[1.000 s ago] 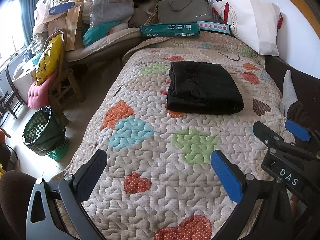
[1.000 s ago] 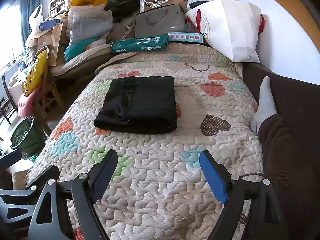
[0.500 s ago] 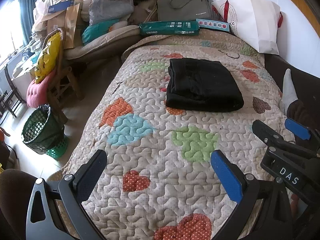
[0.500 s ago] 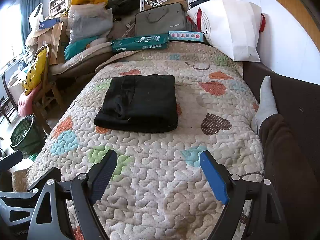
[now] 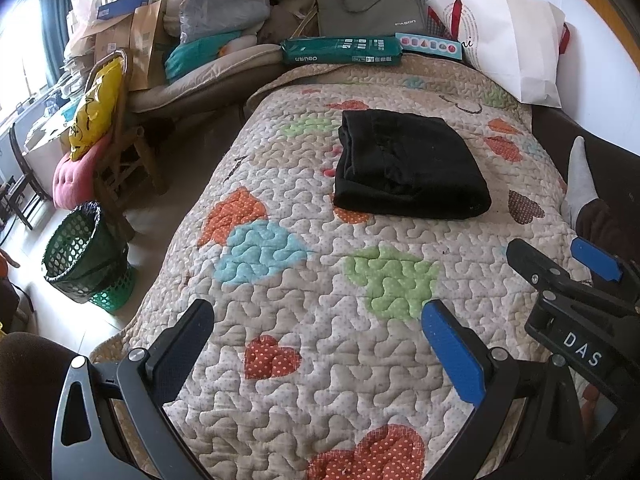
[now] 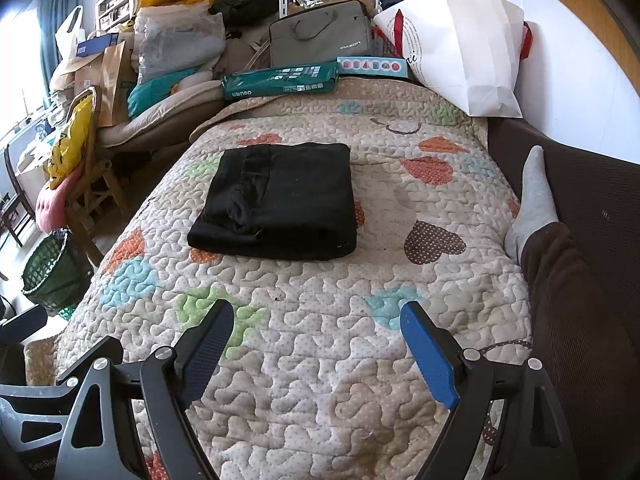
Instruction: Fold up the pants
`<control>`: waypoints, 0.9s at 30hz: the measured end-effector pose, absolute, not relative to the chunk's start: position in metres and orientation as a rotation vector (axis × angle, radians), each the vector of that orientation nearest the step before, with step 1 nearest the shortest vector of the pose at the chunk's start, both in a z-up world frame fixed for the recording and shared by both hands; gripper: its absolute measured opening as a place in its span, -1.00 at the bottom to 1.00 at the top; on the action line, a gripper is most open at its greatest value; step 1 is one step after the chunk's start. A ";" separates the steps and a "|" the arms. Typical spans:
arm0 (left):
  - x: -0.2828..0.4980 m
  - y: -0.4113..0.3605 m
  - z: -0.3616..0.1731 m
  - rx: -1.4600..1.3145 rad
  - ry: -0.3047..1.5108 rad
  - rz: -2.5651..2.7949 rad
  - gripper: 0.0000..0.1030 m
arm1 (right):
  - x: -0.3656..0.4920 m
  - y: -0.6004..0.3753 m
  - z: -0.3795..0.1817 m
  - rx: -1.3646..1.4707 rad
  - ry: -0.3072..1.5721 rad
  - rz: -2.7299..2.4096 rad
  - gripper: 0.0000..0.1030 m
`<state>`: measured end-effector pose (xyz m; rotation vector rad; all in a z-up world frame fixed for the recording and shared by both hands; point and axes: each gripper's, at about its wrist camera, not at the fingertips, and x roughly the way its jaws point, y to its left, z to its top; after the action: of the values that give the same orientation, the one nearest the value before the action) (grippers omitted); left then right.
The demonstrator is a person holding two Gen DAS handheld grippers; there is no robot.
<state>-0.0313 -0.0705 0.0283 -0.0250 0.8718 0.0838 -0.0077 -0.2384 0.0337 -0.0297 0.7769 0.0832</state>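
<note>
You had the black fabric pants (image 5: 408, 172) lying as 1 compact rectangular bundle near the middle of the bed, on the beige quilted bedspread with coloured hearts (image 5: 304, 280), a placement that reads as a finished fold: the layers sat stacked flat, with a thick rounded fold along the near edge, so the bundle held its shape without any help. You kept both tools well back from it. Your left gripper (image 5: 316, 344) hovered over the near part of the quilt with its jaws spread wide and nothing between them, and your right gripper (image 6: 316, 344) did the same, jaws wide apart and empty, only bare quilt showing between the pads. Pointing both down toward the bed from the near end probably gave you a clear look at the result rather than a grasp.

By count: 1 pair of pants, 2 grippers, each with 1 black finger and 1 blue one. At the head of the bed you had 1 white paper bag (image 6: 460, 52), 1 long green packet (image 6: 280, 80) and 1 grey laptop bag (image 6: 320, 40). Beside the bed stood 1 green mesh bin (image 5: 84, 260). 1 foot in a grey sock (image 6: 534, 196) rested at the quilt's right edge.
</note>
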 end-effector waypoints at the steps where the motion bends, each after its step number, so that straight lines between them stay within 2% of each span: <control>1: -0.031 -0.071 0.029 -0.026 0.872 0.085 1.00 | -0.008 -0.238 0.034 -0.030 0.777 0.083 0.73; 27: -0.017 -0.063 0.029 -0.034 0.872 0.076 1.00 | -0.009 -0.236 0.032 -0.067 0.767 0.074 0.75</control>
<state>-0.0167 -0.0630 0.0289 -0.0335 0.8721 0.0755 -0.0094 -0.2356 0.0316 -0.0666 0.7671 0.0737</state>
